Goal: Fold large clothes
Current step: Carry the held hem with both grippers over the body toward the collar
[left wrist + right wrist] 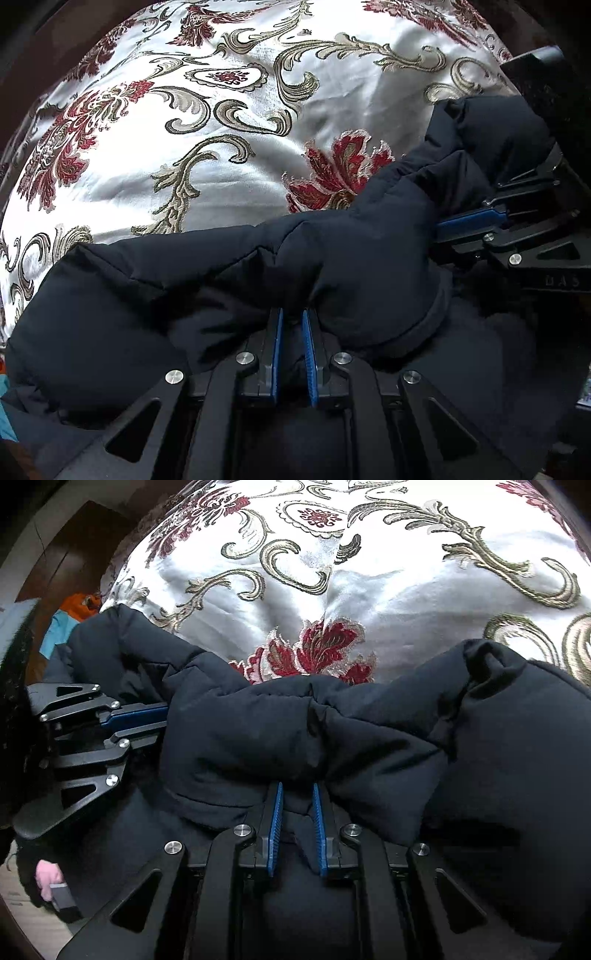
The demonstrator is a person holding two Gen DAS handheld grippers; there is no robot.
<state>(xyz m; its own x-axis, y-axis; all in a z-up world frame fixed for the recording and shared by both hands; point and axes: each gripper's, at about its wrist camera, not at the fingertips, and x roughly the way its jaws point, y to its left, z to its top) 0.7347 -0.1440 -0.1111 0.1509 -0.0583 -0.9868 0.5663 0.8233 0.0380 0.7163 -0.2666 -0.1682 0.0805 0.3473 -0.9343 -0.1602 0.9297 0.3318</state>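
Left gripper (293,314): blue pads nearly together, pinching a bunched fold of the dark puffy jacket (184,280) right at the tips.
Right gripper (297,788): blue pads likewise drawn close, clamped on a gathered ridge of that same jacket.
Jacket: dark navy, quilted, heaped along the near edge of the bedspread (221,110); it stretches between the two grippers, which bite it side by side.
Bedspread: shiny white satin with red flowers and gold-olive scrolls, spread beyond the jacket.
Person: a hand (48,880) shows low at the left of the right wrist view, wrapped round a grey handle.
Background: orange and light-blue items by dark wood, far left.
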